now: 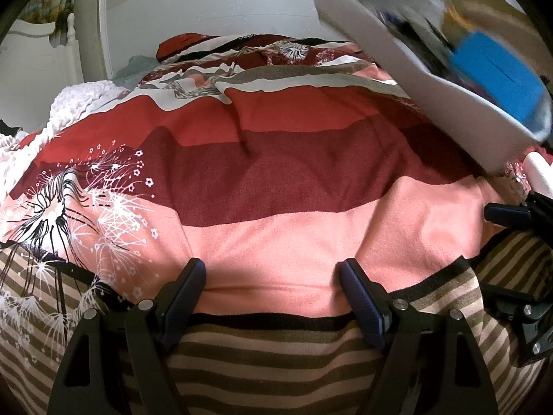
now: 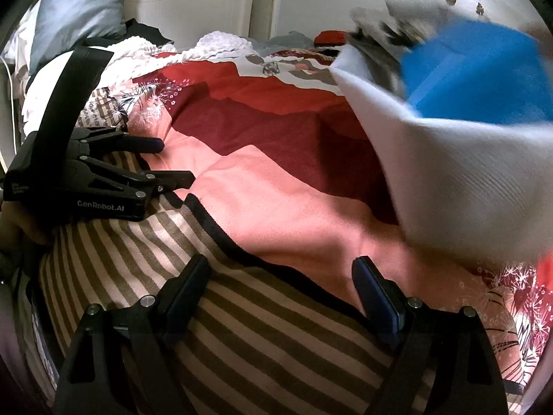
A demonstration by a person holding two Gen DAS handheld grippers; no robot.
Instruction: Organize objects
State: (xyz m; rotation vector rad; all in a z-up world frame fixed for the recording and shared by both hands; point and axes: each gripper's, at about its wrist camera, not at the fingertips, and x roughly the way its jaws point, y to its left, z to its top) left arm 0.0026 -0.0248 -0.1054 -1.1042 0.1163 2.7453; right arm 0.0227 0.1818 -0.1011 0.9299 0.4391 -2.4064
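A white fabric bin holding a blue box and other blurred items hangs tilted above the bed at the upper right; neither gripper holds it. It also shows in the right wrist view with the blue box. My left gripper is open and empty, low over the pink stripe of the bedspread. My right gripper is open and empty over the brown-striped edge of the bedspread. The left gripper is seen from the side at the left of the right wrist view.
The red, maroon and pink floral bedspread covers the bed. A white knitted blanket and a grey pillow lie near the white headboard. A white wardrobe wall stands behind the bed.
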